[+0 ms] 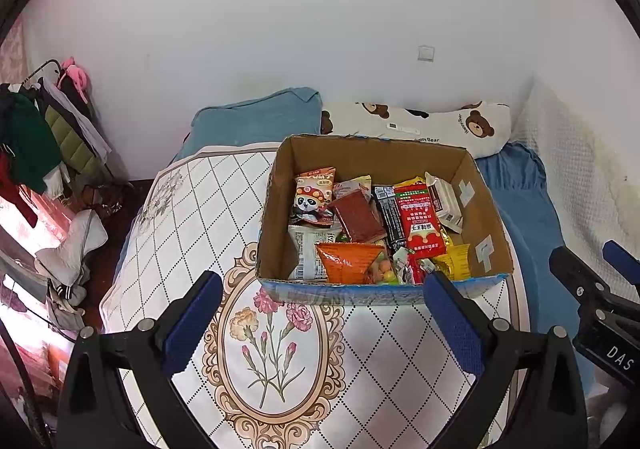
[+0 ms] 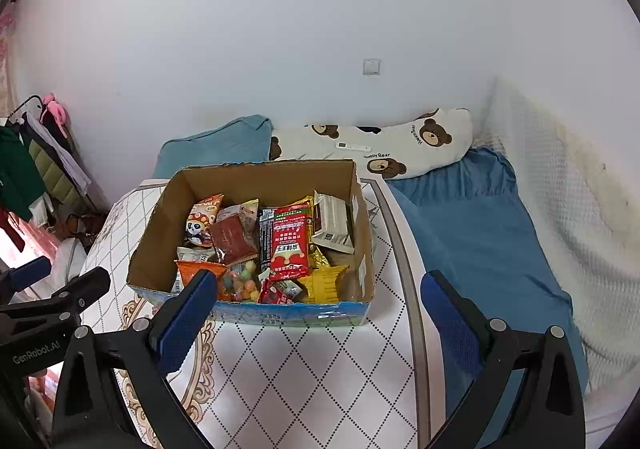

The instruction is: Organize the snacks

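Observation:
A cardboard box (image 1: 486,209) (image 2: 154,245) stands on a white table with a diamond and flower pattern (image 1: 200,209) (image 2: 304,369). It holds several snack packets: a panda packet (image 1: 314,195) (image 2: 202,223), a dark red pouch (image 1: 358,215) (image 2: 233,239), a red packet (image 1: 420,223) (image 2: 290,245), an orange bag (image 1: 348,261), a yellow packet (image 2: 326,283), a white packet (image 2: 332,227). My left gripper (image 1: 322,297) is open and empty, just in front of the box. My right gripper (image 2: 320,293) is open and empty, at the box's near edge; it also shows in the left wrist view (image 1: 596,289).
Behind the table is a bed with a blue sheet (image 2: 472,233), a teal pillow (image 1: 256,119) and a bear-print pillow (image 1: 436,125). A clothes rack (image 1: 44,121) and clutter stand on the floor at the left. A white wall (image 1: 320,29) is behind.

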Motion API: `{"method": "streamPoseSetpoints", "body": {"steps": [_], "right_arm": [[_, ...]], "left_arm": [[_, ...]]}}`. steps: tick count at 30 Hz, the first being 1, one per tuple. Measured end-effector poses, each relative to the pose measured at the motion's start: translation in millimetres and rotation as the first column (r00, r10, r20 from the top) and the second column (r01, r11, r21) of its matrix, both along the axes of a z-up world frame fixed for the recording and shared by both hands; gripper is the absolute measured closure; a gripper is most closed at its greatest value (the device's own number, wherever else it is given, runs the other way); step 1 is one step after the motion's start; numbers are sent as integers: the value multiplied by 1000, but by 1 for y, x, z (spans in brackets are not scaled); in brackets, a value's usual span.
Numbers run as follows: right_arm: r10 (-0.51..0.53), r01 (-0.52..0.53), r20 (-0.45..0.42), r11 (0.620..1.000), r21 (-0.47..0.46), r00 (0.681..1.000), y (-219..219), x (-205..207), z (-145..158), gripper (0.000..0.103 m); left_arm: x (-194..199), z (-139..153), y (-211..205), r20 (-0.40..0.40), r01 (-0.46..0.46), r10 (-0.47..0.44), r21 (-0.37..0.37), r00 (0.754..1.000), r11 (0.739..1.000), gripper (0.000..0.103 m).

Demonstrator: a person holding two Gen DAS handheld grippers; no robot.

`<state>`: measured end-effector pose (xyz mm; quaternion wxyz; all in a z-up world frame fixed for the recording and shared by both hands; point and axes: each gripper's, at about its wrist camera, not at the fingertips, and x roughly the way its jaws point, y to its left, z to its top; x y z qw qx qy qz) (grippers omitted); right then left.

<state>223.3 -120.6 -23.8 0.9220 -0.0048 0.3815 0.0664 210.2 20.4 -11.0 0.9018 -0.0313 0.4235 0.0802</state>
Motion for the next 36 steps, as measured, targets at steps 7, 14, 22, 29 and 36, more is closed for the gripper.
{"method": "streamPoseSetpoints", "body": {"steps": [7,14,22,29,36], "right_arm": [[-1,1,0,1000,-4,1000,1,-2,0,0],[1,-1,4,1000,0,1000,2,-3,2,0],[2,-2,4,1000,-4,1000,3,-5,3,0],[0,0,5,1000,2,1000,3,-4,3,0],[-2,2,6,1000,2,1000,3,-3,4,0]], "left_arm": [[-1,-2,1,1,-6,6,-3,1000,1000,0],[-3,0,1,3,-10,10,-5,1000,1000,0],[-3,0,2,6,-11,11,-4,1000,1000,0],[-4,0,0,7,-17,17,1,1000,1000,0],[-4,0,0,9,-12,12,0,1000,1000,0]]}}
